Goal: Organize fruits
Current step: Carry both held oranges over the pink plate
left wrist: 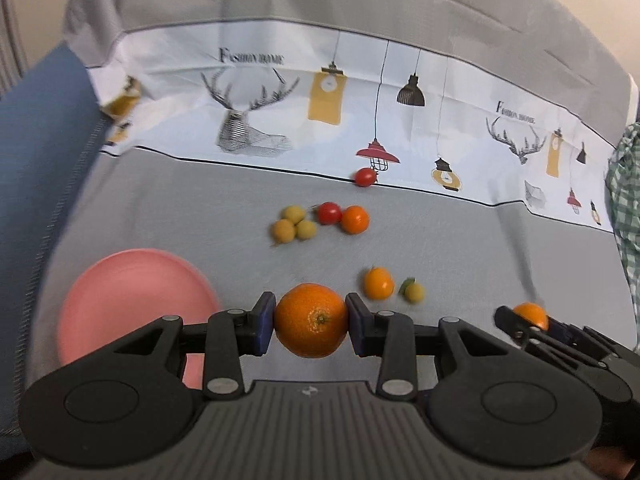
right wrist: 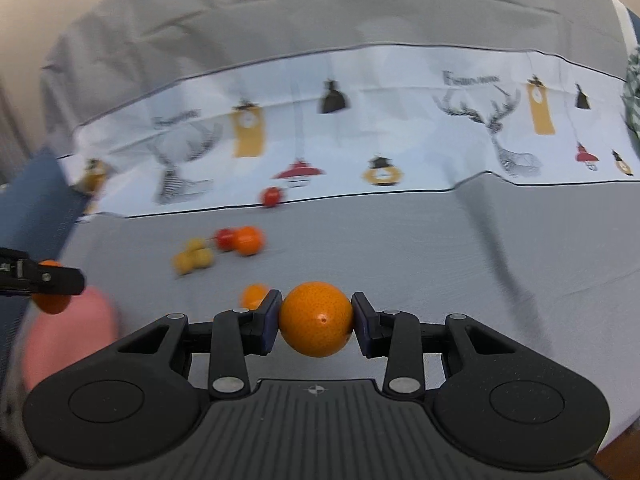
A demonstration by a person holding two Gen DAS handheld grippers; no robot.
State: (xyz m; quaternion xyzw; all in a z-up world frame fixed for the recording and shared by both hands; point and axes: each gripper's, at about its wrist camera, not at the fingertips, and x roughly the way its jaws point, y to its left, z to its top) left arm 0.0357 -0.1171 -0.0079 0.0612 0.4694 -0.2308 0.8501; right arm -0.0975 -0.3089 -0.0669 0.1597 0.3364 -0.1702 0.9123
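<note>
We are holding an orange (left wrist: 311,320) in the left gripper (left wrist: 311,322), its two pads pressing the fruit from either side across its widest part, stem end facing the camera. That grip across the middle is probably what is keeping the round fruit from rolling out. We are holding a second orange (right wrist: 316,319) in the right gripper (right wrist: 316,320) in the same way, pads closed against its sides. Both fruits are hanging above the grey cloth (left wrist: 460,248) rather than resting on it.

Just to the left of the left gripper, the pink plate (left wrist: 132,300) is lying bare on the cloth, and we judge it to be where the fruit is meant to go, since the left orange is sitting close beside its rim.

Farther out, loose fruit is waiting on the cloth: a small orange (left wrist: 378,283) with a little yellow fruit (left wrist: 414,293) just beside it, then a cluster of three yellow fruits (left wrist: 294,224) next to a tomato (left wrist: 329,213) that is touching another small orange (left wrist: 355,219). One more tomato (left wrist: 365,177) is sitting apart at the edge of the printed band of cloth (left wrist: 280,112).

Both views are blurring, so finer detail is escaping us.
</note>
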